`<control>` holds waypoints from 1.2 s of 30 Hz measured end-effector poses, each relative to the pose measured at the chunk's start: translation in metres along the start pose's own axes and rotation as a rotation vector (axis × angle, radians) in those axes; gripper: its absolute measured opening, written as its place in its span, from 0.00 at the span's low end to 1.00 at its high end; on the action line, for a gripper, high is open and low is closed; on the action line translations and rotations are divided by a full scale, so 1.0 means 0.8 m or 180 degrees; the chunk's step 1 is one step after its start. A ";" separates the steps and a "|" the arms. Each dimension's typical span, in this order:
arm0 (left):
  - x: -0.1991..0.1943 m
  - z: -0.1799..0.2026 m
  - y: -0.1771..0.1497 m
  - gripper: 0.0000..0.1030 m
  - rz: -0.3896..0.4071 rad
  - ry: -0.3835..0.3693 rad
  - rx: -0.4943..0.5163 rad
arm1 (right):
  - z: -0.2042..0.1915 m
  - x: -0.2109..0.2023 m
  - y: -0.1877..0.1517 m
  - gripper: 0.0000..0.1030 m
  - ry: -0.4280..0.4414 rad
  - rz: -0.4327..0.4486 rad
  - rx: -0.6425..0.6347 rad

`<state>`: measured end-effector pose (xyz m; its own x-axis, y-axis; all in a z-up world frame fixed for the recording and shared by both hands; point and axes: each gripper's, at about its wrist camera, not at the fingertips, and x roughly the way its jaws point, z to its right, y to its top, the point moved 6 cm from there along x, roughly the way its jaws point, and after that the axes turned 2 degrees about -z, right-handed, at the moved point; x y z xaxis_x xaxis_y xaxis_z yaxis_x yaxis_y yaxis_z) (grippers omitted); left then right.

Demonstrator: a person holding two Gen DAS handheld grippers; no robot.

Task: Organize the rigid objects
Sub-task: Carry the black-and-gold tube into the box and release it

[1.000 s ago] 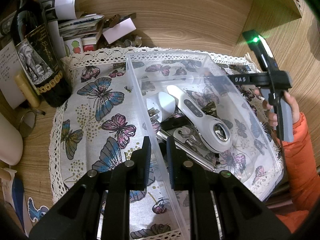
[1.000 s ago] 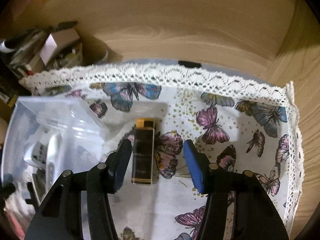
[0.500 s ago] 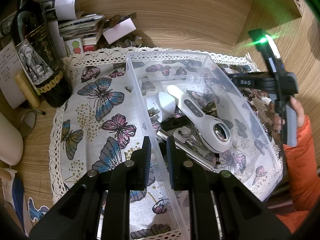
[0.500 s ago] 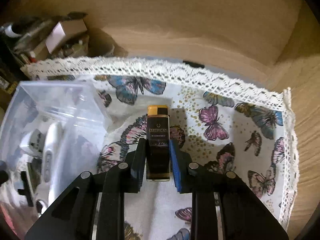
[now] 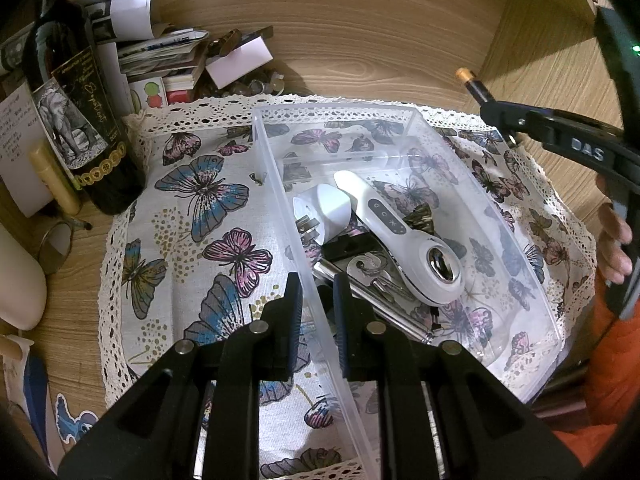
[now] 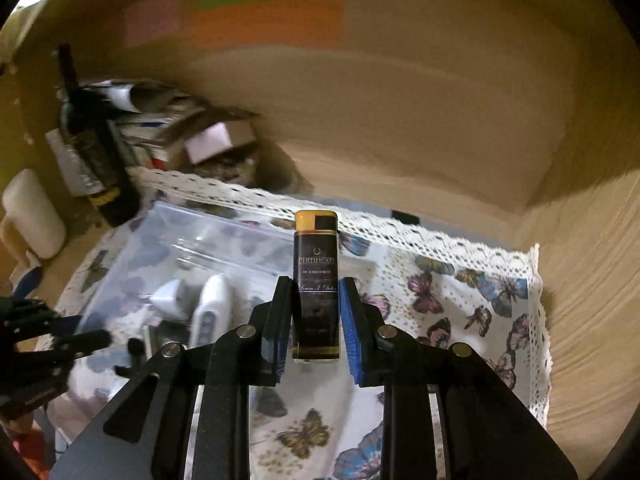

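My right gripper (image 6: 315, 292) is shut on a black lighter with a gold cap (image 6: 316, 276) and holds it in the air above the butterfly cloth, to the right of the clear plastic bin (image 6: 168, 236). In the left wrist view the lighter (image 5: 474, 87) sticks out of the right gripper (image 5: 496, 114) above the bin's far right corner. My left gripper (image 5: 314, 304) is shut on the near left wall of the bin (image 5: 280, 196). The bin holds a white massager (image 5: 404, 240), a white plug (image 5: 324, 210), keys (image 5: 372, 272) and other small items.
A wine bottle (image 5: 84, 128) stands at the left on the wooden desk, with stacked papers and boxes (image 5: 176, 60) behind it. A white mug (image 6: 32, 216) is at the far left. The butterfly cloth (image 5: 192, 216) has a lace edge. Wooden walls close in at the back and right.
My right gripper closed on the lighter, then lifted it off the cloth and carried it up toward the bin. My left gripper stayed clamped on the bin wall.
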<state>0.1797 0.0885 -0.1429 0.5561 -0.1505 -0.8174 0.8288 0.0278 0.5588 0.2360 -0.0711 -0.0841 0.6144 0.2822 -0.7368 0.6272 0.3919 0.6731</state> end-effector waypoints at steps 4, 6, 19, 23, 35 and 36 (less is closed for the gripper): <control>0.000 0.000 0.000 0.13 -0.0007 0.0007 0.0014 | -0.032 0.001 0.001 0.21 0.0086 0.0059 -0.0141; 0.000 -0.001 0.000 0.13 -0.0012 0.0006 0.0015 | -0.047 0.006 -0.002 0.21 0.0162 0.0036 -0.0218; 0.000 0.000 0.000 0.13 -0.0010 0.0005 0.0012 | -0.115 0.059 -0.051 0.21 0.0628 -0.0540 -0.0484; 0.000 0.000 0.000 0.13 -0.0008 0.0007 0.0013 | -0.121 0.063 -0.057 0.21 0.0646 -0.0609 -0.0521; -0.004 -0.001 -0.001 0.13 0.0006 0.0042 -0.0001 | -0.118 0.052 -0.054 0.35 0.0617 -0.0538 -0.0532; -0.006 -0.001 0.000 0.13 0.0022 0.0058 -0.0006 | -0.116 0.045 -0.052 0.36 0.0611 -0.0492 -0.0522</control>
<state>0.1768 0.0900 -0.1393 0.5630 -0.1324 -0.8158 0.8250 0.0306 0.5643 0.1875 0.0042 -0.1449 0.4059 0.3624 -0.8390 0.6110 0.5751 0.5440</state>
